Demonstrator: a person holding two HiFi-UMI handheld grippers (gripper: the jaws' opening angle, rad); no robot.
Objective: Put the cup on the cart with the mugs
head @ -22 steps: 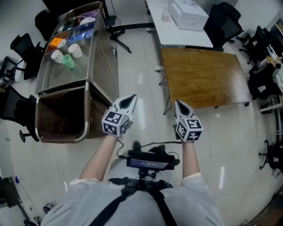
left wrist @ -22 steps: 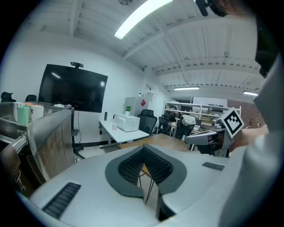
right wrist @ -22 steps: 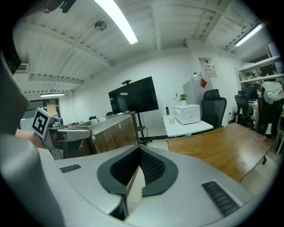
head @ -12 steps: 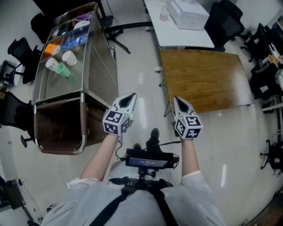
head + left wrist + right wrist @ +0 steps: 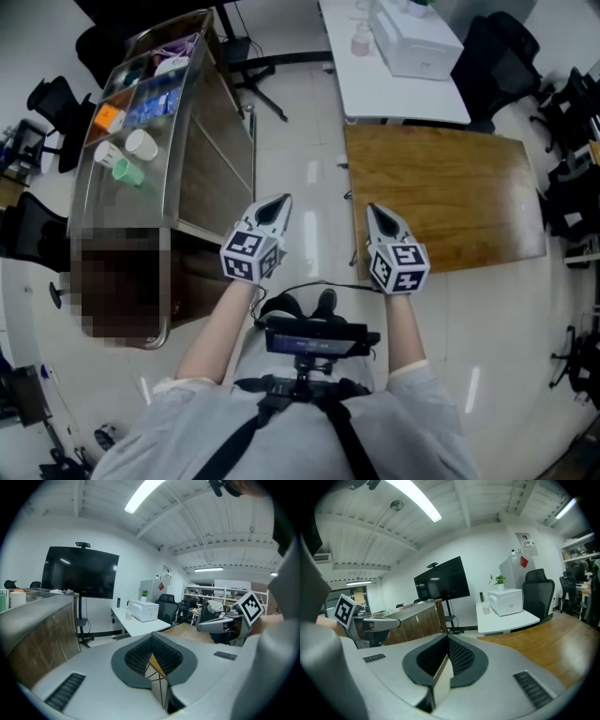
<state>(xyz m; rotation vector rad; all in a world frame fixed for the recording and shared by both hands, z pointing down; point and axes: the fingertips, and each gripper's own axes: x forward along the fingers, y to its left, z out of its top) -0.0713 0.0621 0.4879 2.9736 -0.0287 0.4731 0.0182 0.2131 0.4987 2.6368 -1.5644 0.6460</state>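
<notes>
A steel cart (image 5: 161,202) stands at the far left. On its top, toward the middle, two white cups (image 5: 142,144) sit close together, with a green cup (image 5: 125,171) just beside them that seems to lie on its side. Beyond these are an orange item (image 5: 109,117) and blue packets (image 5: 155,101).

The left gripper (image 5: 277,208) is held just right of the cart's near end, its fingers (image 5: 140,657) clenched together on nothing. The cups lie ahead of it and to its left, well apart from it. It is the nearer gripper to them.

The right gripper (image 5: 375,214) is level with it across a strip of floor. Its fingers (image 5: 461,657) are likewise pressed together and empty.

To the right is a bare wooden tabletop (image 5: 441,192), with no cup visible on it. Behind it a white desk (image 5: 375,89) carries a white box (image 5: 414,42).

No cup is held. Which cup the task means I cannot tell.
</notes>
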